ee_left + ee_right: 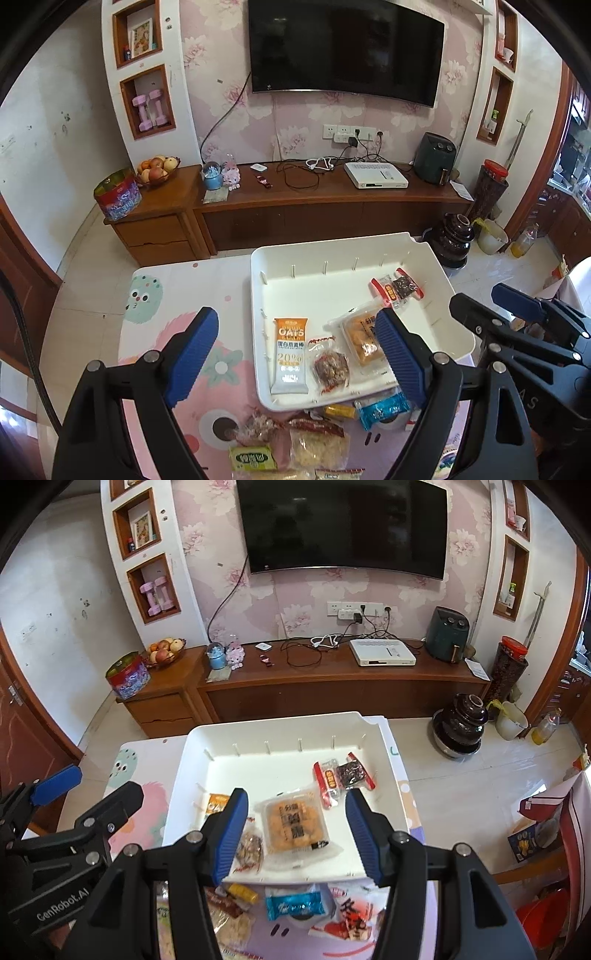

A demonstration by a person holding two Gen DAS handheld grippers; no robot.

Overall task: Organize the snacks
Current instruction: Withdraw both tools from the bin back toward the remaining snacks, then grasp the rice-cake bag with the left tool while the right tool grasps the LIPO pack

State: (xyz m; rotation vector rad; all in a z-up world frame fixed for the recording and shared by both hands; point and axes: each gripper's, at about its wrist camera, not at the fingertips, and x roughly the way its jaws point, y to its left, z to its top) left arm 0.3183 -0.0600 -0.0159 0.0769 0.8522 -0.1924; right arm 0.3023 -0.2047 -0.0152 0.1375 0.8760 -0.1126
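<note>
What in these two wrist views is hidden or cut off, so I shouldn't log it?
- Left wrist view: the yellow pastry pack is half covered by the left gripper's finger.
- Left wrist view: the green packet and its neighbours run off the bottom edge.
- Right wrist view: the oat bar is mostly behind the right gripper's finger.

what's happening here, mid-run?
A person holding two grippers is sorting snacks into a white tray. Four packets already lie inside: an oat bar, a nut snack, a pastry and a red-ended packet. Both the left gripper and right gripper hover open and hold nothing. More snacks, including a blue candy, wait on the mat in front of the tray.
</note>
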